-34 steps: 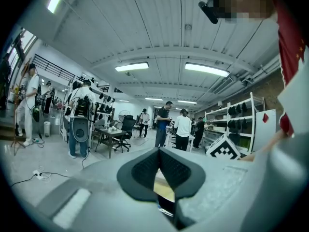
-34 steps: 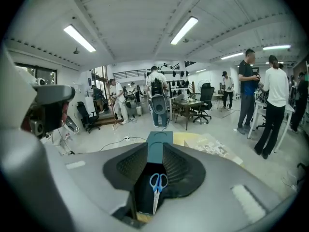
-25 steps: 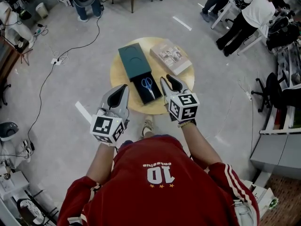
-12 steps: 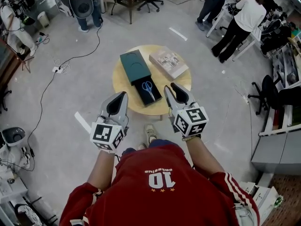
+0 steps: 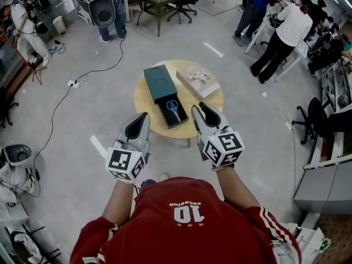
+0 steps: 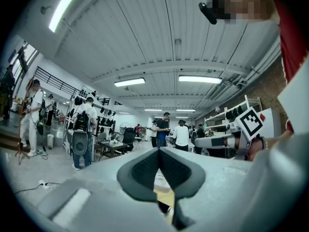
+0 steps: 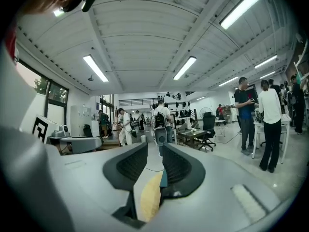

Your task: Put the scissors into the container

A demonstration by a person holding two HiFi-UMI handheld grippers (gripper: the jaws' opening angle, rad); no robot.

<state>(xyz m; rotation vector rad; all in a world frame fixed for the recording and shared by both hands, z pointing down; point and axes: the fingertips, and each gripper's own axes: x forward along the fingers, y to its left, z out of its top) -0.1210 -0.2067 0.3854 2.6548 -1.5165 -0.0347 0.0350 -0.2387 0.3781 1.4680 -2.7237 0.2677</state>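
Note:
Blue-handled scissors (image 5: 172, 106) lie in the open dark tray (image 5: 179, 118) of a teal box (image 5: 159, 82) on the round wooden table (image 5: 146, 100). Both grippers hover near the table's front edge and hold nothing. My left gripper (image 5: 142, 119) is to the left of the tray; in the left gripper view its tips (image 6: 159, 151) meet, so it is shut. My right gripper (image 5: 200, 110) is just right of the tray. In the right gripper view its jaws (image 7: 154, 148) stand a narrow gap apart, with a sliver of table (image 7: 148, 199) showing between them.
A book (image 5: 198, 81) lies on the table's far right. Cables (image 5: 60, 87) trail over the grey floor at left. People stand at the back right (image 5: 280, 32) and back left (image 5: 107, 7). Office chairs (image 5: 308, 117) and shelving are at the right.
The view has pulled back: the table looks smaller and farther. Both grippers have drawn back from over the table's near edge toward me. The scissors stay in the tray.

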